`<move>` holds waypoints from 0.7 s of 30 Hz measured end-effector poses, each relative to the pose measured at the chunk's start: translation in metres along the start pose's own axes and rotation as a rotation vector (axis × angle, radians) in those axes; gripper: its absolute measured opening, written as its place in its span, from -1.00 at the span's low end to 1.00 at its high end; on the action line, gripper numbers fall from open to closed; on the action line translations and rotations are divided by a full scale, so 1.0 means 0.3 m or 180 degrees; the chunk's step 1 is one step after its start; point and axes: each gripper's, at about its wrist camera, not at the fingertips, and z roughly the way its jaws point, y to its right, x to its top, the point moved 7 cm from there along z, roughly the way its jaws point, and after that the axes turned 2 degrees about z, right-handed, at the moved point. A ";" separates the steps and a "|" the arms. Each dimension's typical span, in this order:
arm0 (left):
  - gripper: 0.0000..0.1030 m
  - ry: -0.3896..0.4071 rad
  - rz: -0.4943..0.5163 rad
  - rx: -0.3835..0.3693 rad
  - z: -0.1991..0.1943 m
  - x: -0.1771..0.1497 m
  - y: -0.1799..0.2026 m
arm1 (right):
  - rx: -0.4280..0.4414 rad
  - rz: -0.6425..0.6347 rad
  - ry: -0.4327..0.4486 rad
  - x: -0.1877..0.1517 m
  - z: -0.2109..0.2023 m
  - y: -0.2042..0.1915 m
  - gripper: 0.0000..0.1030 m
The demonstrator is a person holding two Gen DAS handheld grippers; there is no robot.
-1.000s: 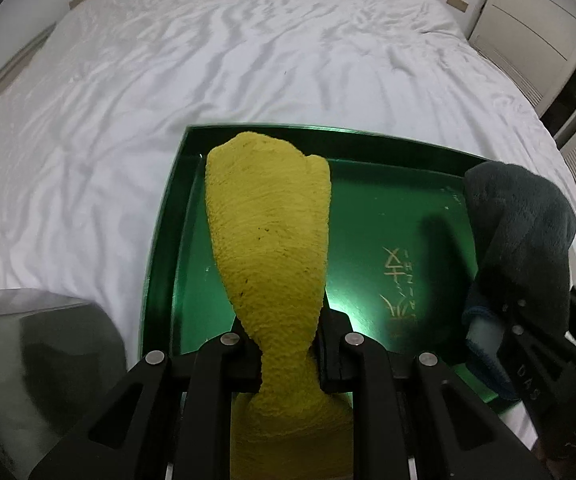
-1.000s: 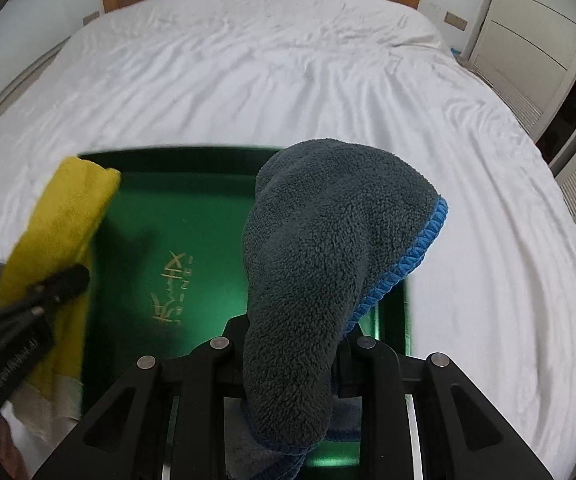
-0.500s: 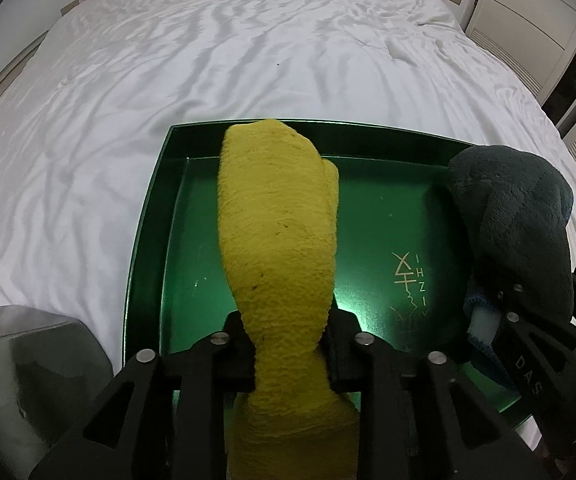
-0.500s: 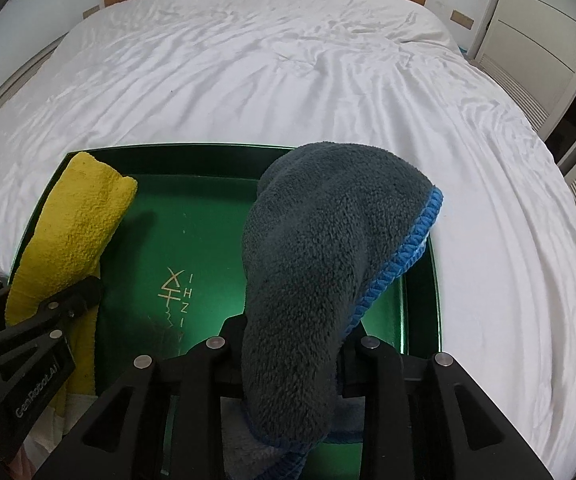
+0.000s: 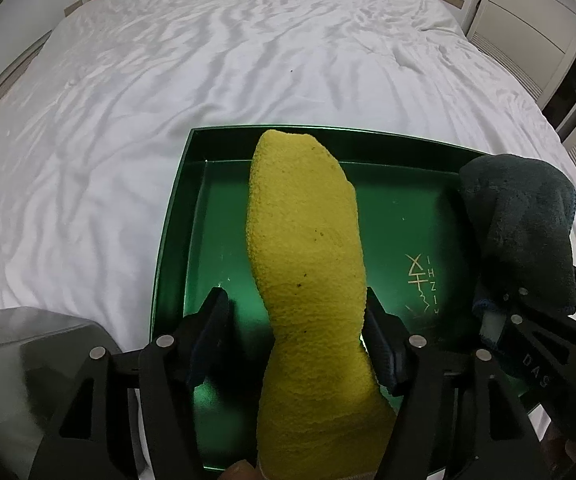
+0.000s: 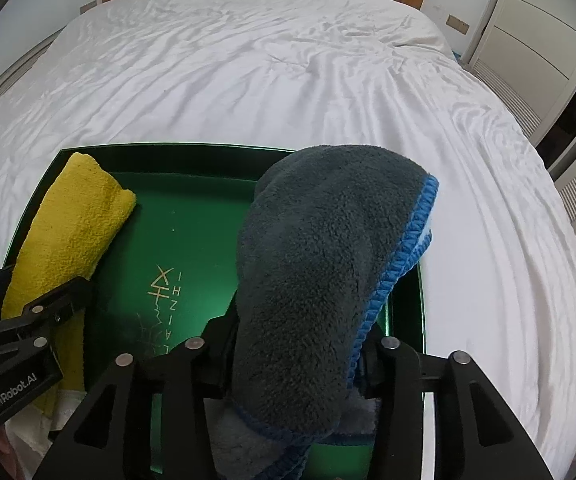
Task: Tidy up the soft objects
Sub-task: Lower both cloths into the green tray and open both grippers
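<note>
Left claw "GenRobot.AI": we see jaws just opening, released around yellow towel. Right claw opening, grey towel between. Green tray reads "IHZI".

Gold lettering on the floor of the green tray, turned sideways, reads "IHZI" in both wrist views beside a gold angular emblem; further characters below it cannot be made out. The black body of the left gripper, seen from the right wrist, bears the white brand "GenRobot.AI". The black body of the right gripper, seen from the left wrist, carries partly hidden white letters, "DAS" being all that is legible.
</note>
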 end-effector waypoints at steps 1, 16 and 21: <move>0.27 0.0004 -0.0004 -0.0004 -0.001 0.002 0.001 | 0.0001 -0.0001 0.0002 0.001 0.002 -0.001 -0.03; 0.58 0.0392 0.0191 0.0108 -0.143 0.030 0.043 | 0.0025 0.0021 0.0316 0.000 -0.133 0.021 0.51; 0.58 0.0445 0.0266 0.0065 -0.198 -0.008 0.067 | -0.0016 0.0039 0.0391 -0.023 -0.202 0.029 0.52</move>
